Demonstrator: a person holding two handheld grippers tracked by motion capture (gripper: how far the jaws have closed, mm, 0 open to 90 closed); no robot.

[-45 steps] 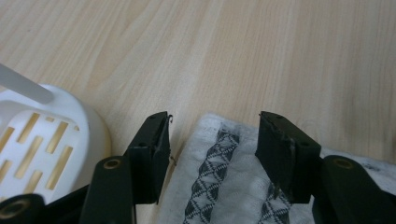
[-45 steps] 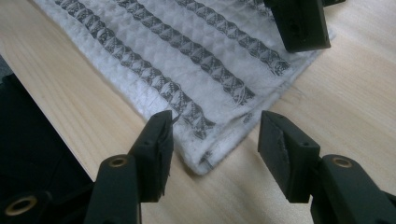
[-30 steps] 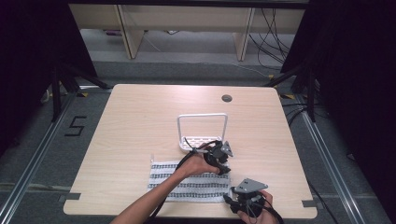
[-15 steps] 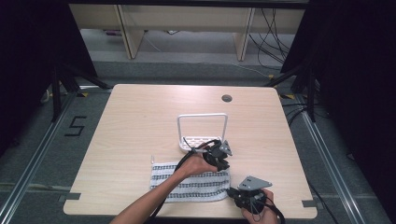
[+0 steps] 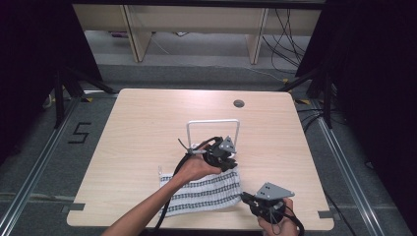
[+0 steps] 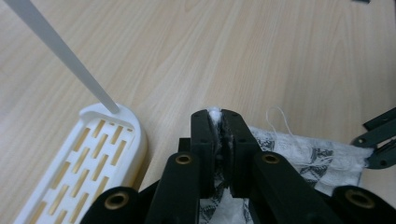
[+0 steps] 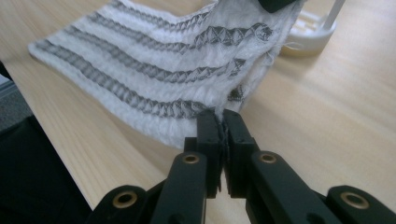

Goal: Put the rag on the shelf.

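A white cloth [image 5: 204,194] with dark patterned stripes lies near the front edge of the light wooden table [image 5: 147,132], and both claws grip it along its right side. The left claw [image 5: 227,161] has just been closing, and in the left gripper view [image 6: 219,135] its jaws stand together with a tuft of the white fabric pinched between them; this is the cloth's far right corner, raised a little off the table. The right claw [image 5: 244,197] has likewise just been closing, and in the right gripper view [image 7: 223,135] its jaws are clamped on the cloth's near right corner, with the striped fabric [image 7: 163,70] running away from the tips and up toward the other claw. Just behind the cloth stands a white slotted rack [image 5: 212,129] with an upright frame of thin bars; in the left gripper view its slotted base [image 6: 88,161] lies just to the left of the jaws. A small round hole [image 5: 239,103] sits in the table near its far edge, well apart from the cloth.
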